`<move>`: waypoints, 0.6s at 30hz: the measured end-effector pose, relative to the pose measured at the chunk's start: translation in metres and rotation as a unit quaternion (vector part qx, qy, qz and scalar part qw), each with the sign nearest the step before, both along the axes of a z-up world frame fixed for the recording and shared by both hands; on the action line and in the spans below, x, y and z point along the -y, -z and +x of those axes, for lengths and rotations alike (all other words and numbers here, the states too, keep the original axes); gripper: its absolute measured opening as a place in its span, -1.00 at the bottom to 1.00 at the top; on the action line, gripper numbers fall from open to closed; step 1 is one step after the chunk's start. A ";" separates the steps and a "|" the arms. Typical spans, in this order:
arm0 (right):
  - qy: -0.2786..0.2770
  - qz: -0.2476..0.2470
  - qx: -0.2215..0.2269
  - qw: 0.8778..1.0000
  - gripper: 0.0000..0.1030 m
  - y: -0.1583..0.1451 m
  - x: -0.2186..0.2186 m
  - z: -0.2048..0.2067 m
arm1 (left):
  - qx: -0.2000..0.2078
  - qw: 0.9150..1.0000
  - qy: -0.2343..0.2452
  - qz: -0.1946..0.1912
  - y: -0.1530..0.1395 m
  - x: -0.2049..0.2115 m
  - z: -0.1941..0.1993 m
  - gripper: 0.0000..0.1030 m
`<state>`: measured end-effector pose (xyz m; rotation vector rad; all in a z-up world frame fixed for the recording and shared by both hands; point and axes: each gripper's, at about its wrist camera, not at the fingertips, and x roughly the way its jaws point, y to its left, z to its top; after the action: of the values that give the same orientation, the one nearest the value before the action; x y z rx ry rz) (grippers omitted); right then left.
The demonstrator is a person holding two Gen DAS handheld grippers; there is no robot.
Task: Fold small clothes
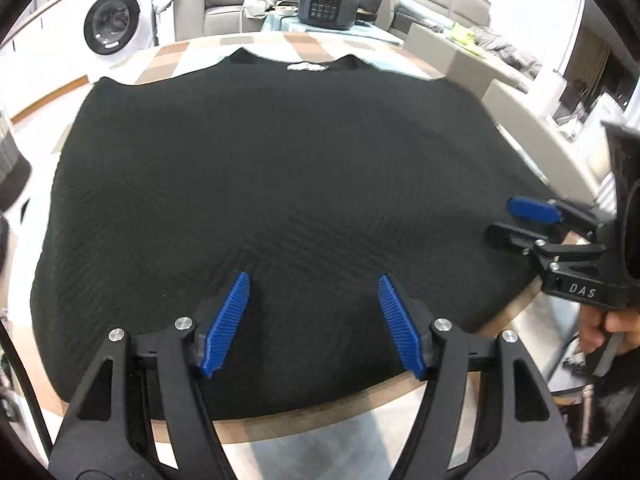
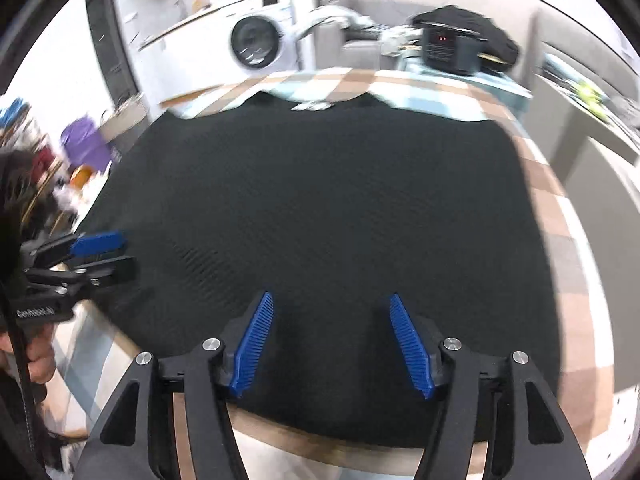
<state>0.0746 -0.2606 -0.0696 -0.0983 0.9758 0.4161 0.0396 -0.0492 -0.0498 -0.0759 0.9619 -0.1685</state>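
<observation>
A black knitted garment (image 1: 280, 168) (image 2: 320, 200) lies spread flat on the table, its collar with a white label (image 1: 306, 67) at the far edge. My left gripper (image 1: 313, 278) stands open over the near hem on the garment's left half, with only flat cloth showing between its blue pads (image 1: 226, 320). Over the near hem on the right half, my right gripper (image 2: 331, 296) is open too, nothing pinched between its pads (image 2: 412, 344). Each gripper shows in the other's view: the right gripper (image 1: 508, 220) at the right edge, the left gripper (image 2: 128, 254) at the left edge.
The table (image 1: 320, 424) carries a checked cloth (image 2: 560, 216) under the garment. A dark appliance (image 1: 328, 6) stands beyond the far edge, with a washing machine (image 1: 114, 24) and sofas behind. A person's hand (image 1: 604, 332) holds the right gripper's handle.
</observation>
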 end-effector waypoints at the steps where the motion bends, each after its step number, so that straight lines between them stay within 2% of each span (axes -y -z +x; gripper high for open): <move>1: -0.002 -0.013 -0.002 1.000 0.21 0.004 -0.002 0.001 | -0.001 1.000 -0.005 -0.001 0.000 -0.004 -0.002 0.26; 4: 0.022 -0.043 0.007 0.999 0.21 0.006 0.010 -0.003 | -0.002 0.999 -0.037 -0.019 -0.005 -0.027 -0.005 0.26; 6: 0.037 -0.013 0.000 0.999 0.22 0.001 0.021 0.003 | -0.002 0.998 -0.049 -0.030 -0.007 -0.036 0.002 0.27; 7: 0.046 -0.014 0.000 0.999 0.22 0.000 0.021 0.006 | -0.006 0.999 -0.049 -0.019 -0.008 -0.035 0.009 0.27; 10: 0.065 -0.057 0.002 0.996 0.23 0.002 0.005 0.020 | -0.003 0.999 -0.037 0.003 -0.005 -0.027 0.031 0.27; 14: 0.047 -0.034 0.002 0.998 0.23 0.006 -0.016 0.038 | -0.007 0.999 -0.054 -0.005 -0.002 -0.038 0.045 0.27; 18: 0.091 -0.041 0.002 0.995 0.24 0.009 0.009 0.044 | -0.010 0.997 -0.076 0.006 -0.002 -0.057 0.036 0.27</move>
<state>0.1191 -0.2691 -0.0786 -0.0842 0.9887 0.2076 0.0754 0.0073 -0.0473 -0.1394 0.9736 -0.0224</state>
